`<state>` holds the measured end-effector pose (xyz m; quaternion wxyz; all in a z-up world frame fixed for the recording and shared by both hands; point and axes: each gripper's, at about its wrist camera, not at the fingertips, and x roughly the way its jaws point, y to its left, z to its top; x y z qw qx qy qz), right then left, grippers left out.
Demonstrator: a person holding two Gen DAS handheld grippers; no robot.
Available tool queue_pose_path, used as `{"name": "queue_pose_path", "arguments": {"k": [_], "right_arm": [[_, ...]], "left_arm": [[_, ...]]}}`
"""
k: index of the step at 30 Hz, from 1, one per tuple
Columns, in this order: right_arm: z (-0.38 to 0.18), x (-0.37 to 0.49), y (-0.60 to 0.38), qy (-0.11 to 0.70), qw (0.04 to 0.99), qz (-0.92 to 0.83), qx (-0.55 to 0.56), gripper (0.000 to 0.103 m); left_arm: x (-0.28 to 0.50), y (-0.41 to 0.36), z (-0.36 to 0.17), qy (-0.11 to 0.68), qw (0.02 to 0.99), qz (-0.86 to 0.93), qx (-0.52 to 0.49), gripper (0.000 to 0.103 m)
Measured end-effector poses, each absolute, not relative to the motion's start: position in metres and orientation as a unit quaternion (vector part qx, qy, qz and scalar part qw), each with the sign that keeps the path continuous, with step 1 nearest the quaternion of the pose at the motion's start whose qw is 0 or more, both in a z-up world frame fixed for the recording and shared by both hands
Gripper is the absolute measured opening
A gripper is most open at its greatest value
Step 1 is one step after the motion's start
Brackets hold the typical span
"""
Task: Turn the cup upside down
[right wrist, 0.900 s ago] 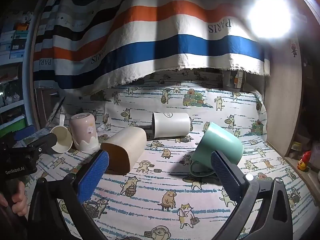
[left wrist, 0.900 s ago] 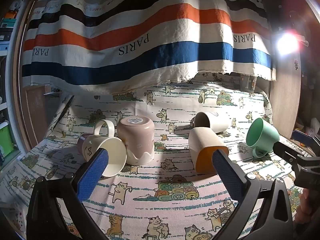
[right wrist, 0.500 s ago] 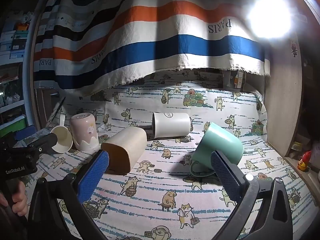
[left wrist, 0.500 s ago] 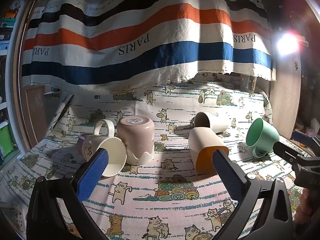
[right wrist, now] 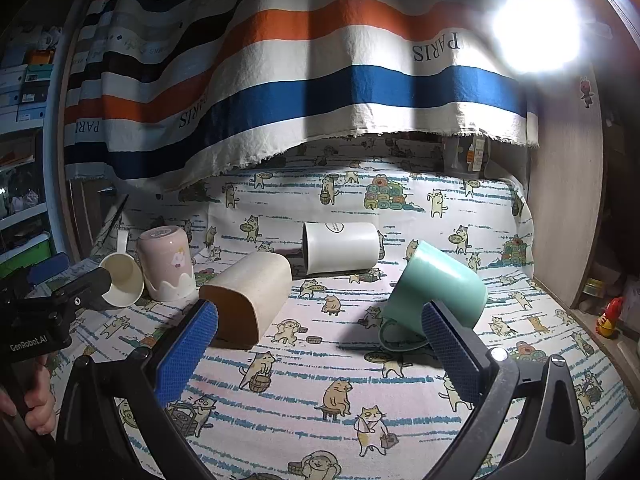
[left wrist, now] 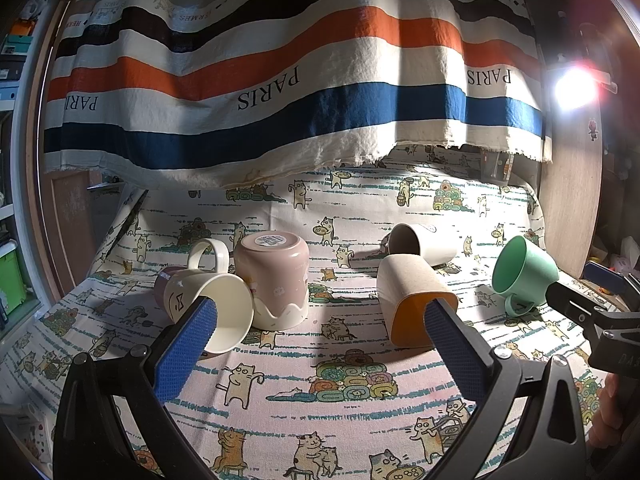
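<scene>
Several cups sit on a cat-print cloth. A pink cup [left wrist: 276, 280] stands upside down; it also shows in the right wrist view [right wrist: 166, 262]. A cream mug [left wrist: 208, 300] lies on its side beside it. A beige cup with orange inside [left wrist: 412, 304] lies on its side, also seen in the right wrist view [right wrist: 250, 296]. A white cup [right wrist: 340, 246] and a green mug [right wrist: 436, 294] lie on their sides. My left gripper [left wrist: 316, 344] is open and empty before the cups. My right gripper [right wrist: 320, 344] is open and empty, near the green mug.
A striped PARIS cloth [left wrist: 280, 92] hangs over the back. A wooden side panel [right wrist: 568, 208] bounds the right edge. A bright lamp [right wrist: 536, 28] glares at the upper right. Shelves with boxes [right wrist: 24, 80] stand to the left.
</scene>
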<state>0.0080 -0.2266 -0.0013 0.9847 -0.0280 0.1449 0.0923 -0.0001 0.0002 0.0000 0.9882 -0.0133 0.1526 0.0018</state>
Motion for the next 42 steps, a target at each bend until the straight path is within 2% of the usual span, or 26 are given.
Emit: {"name": "queue_pose_path", "arguments": {"k": [42], "right_arm": [[0.0011,0.0069,-0.2269,0.143,0.985,0.091,-0.029,0.103]], "left_arm": [[-0.0002,0.0028,0.0009,0.153,0.988,0.008,-0.015,0.103]]}}
